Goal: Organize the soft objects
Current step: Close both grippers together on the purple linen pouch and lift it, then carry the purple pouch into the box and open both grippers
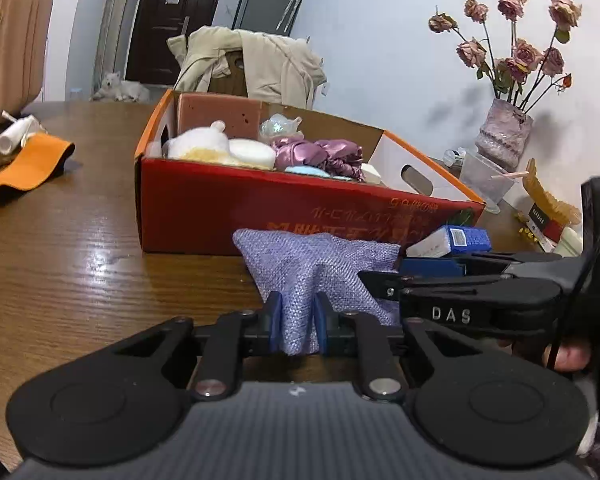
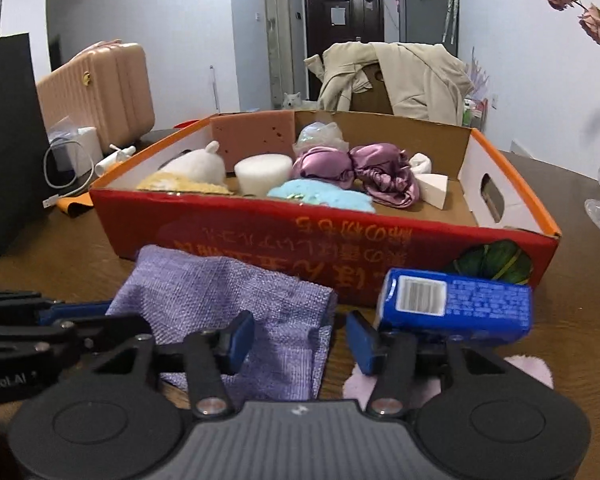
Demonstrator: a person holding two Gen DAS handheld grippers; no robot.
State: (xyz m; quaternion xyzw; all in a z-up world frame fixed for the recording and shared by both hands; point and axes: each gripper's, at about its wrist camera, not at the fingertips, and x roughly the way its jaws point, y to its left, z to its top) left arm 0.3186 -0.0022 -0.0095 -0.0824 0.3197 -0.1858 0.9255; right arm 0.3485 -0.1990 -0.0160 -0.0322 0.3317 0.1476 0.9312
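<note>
On the brown wooden table (image 1: 80, 240), just in front of the red cardboard box (image 1: 228, 204), lay the purple woven cloth (image 1: 312, 264). It was bunched up, and its near end stuck up between the blue pads of the left gripper (image 1: 298, 320). That gripper was clenched on the cloth, pinching a narrow fold. The right gripper (image 2: 300, 338) sat beside it with its jaws apart. Only a corner of the cloth lay between them, and the pads did not press on anything.

A blue packet (image 2: 456, 304) lay right next to the right gripper, touching its outer finger or very near. The box already held soft things: a white plush toy (image 2: 198, 164), a white round sponge (image 2: 262, 172), a shiny purple satin bundle (image 2: 356, 172) and a blue fluffy thing (image 2: 320, 196).

The pinch on the cloth looked small, so the cloth could slip out when lifted. The loose end might then drag against the box's near wall and fold back onto the table. The two grippers were close together and could bump. If the right one closed where it was, it might knock the blue packet away or grab it by mistake.
</note>
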